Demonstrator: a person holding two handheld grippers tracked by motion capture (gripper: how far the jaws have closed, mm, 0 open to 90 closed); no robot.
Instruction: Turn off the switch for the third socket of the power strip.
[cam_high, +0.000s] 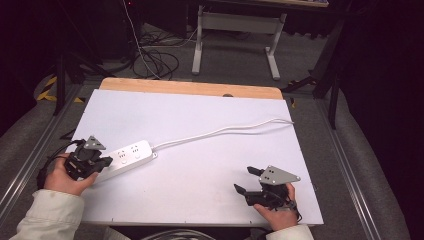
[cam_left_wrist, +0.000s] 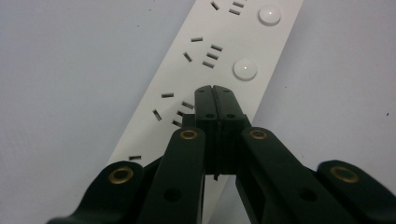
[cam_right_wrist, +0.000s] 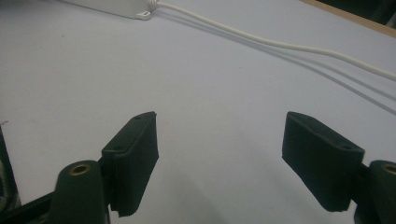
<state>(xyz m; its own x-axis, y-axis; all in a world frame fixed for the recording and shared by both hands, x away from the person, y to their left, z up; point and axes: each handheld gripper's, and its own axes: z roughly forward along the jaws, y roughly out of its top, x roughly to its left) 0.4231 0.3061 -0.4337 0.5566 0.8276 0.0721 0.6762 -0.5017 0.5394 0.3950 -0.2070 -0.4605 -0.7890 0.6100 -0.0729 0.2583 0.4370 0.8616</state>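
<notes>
Left gripper (cam_left_wrist: 215, 88) jaws pressed together over the power strip (cam_left_wrist: 219, 60); right gripper (cam_right_wrist: 219, 154) jaws wide apart, empty.

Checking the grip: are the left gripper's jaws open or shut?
Shut. The left gripper has its jaws pressed together over the power strip, with nothing between them.

No legible text, label or number anywhere.

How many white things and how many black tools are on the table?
White power strip with its cord: 1
Black tools, left tool and right tool: 2
Total: 3
</notes>
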